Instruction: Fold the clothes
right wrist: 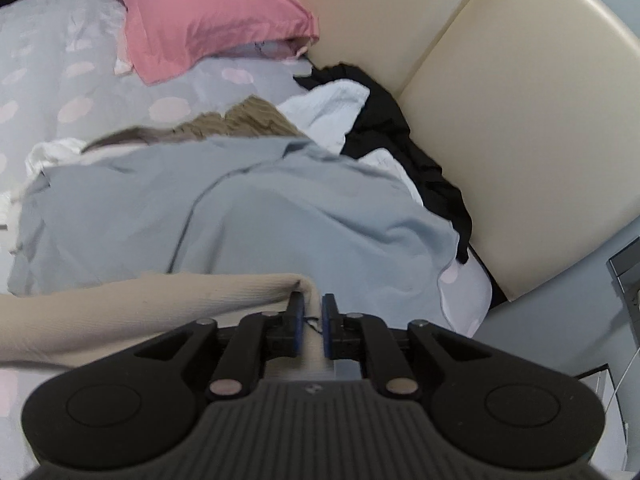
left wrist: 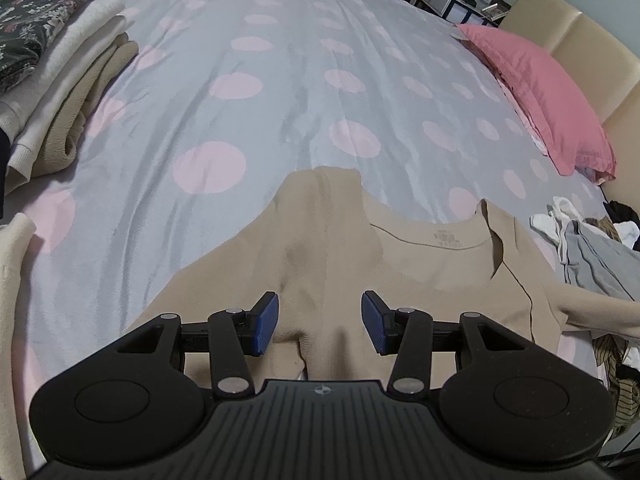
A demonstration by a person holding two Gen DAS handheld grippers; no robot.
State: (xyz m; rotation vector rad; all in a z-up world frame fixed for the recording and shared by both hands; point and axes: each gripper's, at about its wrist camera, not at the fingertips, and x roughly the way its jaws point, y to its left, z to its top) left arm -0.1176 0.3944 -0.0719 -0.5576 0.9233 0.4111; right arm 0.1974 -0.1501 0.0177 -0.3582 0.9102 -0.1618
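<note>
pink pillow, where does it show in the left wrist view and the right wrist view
Left wrist view: the pink pillow lies at upper right, beside the cream padded headboard.
Right wrist view: the pink pillow sits at upper left, against the headboard.
Shared landmark: the crumpled grey garment on the bed.

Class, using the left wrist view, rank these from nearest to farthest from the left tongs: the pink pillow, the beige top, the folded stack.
1. Beige top: directly under the open left tongs.
2. Folded stack: far left on the bed.
3. Pink pillow: far right, by the headboard.
Stack and pillow are close to call.
</note>
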